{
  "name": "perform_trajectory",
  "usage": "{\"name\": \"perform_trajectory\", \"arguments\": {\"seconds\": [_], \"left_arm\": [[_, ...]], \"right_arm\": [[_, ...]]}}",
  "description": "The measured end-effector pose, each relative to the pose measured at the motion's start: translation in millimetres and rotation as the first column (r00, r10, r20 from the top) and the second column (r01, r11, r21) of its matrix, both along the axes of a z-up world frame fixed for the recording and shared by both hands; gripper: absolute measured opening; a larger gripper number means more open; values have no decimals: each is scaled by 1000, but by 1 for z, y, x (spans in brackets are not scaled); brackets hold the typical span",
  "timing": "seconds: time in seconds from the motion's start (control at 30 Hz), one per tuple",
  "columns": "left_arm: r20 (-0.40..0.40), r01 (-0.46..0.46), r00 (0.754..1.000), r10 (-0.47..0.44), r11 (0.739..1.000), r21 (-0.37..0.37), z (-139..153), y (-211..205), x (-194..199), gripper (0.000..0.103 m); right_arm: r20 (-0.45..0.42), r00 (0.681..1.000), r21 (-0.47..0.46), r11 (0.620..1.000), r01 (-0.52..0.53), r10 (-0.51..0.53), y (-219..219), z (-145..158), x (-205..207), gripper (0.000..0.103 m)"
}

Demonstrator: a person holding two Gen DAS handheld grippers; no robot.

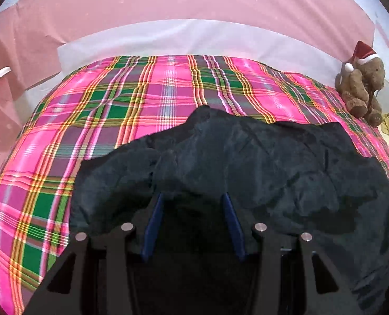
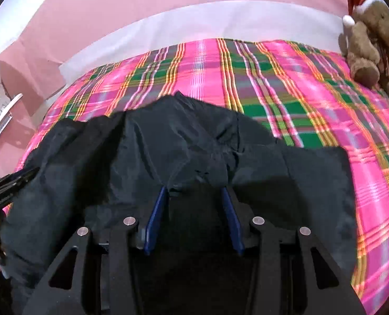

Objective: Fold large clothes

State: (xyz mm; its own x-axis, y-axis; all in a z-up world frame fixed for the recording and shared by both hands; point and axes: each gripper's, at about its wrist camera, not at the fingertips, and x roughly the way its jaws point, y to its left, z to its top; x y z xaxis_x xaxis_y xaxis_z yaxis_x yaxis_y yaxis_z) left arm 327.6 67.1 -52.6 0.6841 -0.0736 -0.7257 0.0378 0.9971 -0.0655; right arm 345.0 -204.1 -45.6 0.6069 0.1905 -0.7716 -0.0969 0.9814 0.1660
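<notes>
the left hand-held gripper [image 1: 193, 197] and right hand-held gripper [image 2: 193, 190], each low in the middle of its frame, stand partly closed, blue fingers [image 1: 153, 223] pinching bunched folds of the dark garment [image 1: 247, 157]. it lies across the pink plaid bed cover [image 1: 142, 92], a teddy bear [image 1: 362, 89] at upper right.
</notes>
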Motion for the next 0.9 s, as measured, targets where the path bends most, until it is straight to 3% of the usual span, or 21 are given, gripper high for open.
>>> {"name": "perform_trajectory", "arguments": {"seconds": [0.1, 0.23, 0.37, 0.43, 0.53, 0.67, 0.73, 0.9], "left_arm": [[-1, 2, 1000, -2, 1000, -6, -2, 1, 1, 50], [7, -4, 1000, 4, 1000, -28, 21, 2, -19, 49], [67, 59, 996, -56, 997, -54, 38, -8, -60, 49], [68, 98, 993, -93, 993, -65, 36, -17, -78, 49], [32, 117, 993, -115, 991, -58, 21, -30, -89, 49], [-30, 107, 993, -110, 991, -86, 0, -35, -85, 50], [-37, 111, 993, -114, 992, -67, -4, -41, -82, 50], [-51, 117, 992, -119, 992, -54, -4, -46, -81, 51]], "right_arm": [[1, 1000, -8, 1000, 2, -2, 1, -5, -2, 44], [-1, 999, -14, 999, 35, -35, 3, 17, -11, 44], [123, 992, 22, 1000, -5, 2, 20, 58, -58, 44], [144, 989, 36, 998, -47, 42, 33, 62, -77, 44], [110, 989, 52, 993, -106, 100, 55, 51, -90, 44], [96, 991, 10, 996, -94, 92, 62, 34, -95, 44], [37, 995, 7, 996, -92, 91, 63, 16, -85, 44], [20, 993, -75, 991, -114, 116, 72, -3, -75, 44]]}}
